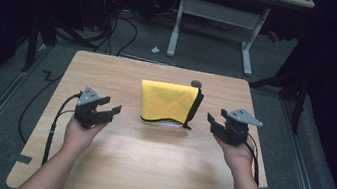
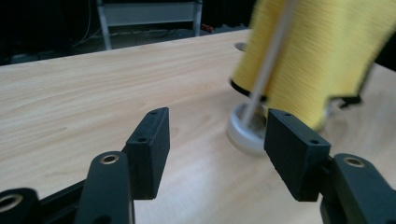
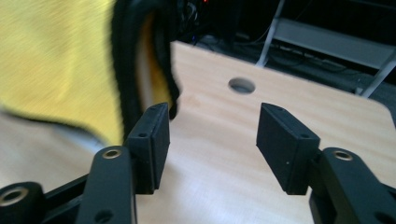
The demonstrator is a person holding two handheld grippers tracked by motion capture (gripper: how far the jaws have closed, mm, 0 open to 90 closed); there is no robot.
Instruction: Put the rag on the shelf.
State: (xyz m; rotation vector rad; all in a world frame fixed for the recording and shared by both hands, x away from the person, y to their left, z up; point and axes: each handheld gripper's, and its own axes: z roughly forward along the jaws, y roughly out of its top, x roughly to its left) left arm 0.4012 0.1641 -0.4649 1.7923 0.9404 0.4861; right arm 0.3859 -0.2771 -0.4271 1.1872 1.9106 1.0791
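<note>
A person sat at a light wooden tabletop (image 1: pixel 145 172), forearms entering from its near edge, with a black two-jaw gripper in each hand. Near the middle of the tabletop, somewhat closer to the far edge, a yellow cloth (image 1: pixel 167 103) with black trim hung draped over a small stand, its folded top edge running across the table from left to right and its faces hanging straight down toward the wood. The cloth's long axis lay along that top fold, parallel to the far edge; its black-edged end faced the right edge of the tabletop. In the left gripper view a thin pale rod (image 2: pixel 271 60) rose at a slant from a round white base (image 2: pixel 245 133) under the cloth. The left gripper (image 1: pixel 109 108) hung well to the left of the cloth, its jaws pointing toward it, spread wide with nothing between them. The right gripper (image 1: pixel 216 120) hung near the cloth's right end, also aimed inward, its jaws likewise spread wide and empty. Neither gripper touched the cloth. The right gripper view showed the cloth's black hem (image 3: pixel 123 70) close beside one jaw, blurred, and a round hole (image 3: pixel 242 85) in the wood beyond. A small dark round object (image 1: pixel 196 84) sat just behind the cloth's right top corner. Past the far edge stood a white table frame (image 1: pixel 214 25) on a grey floor.
</note>
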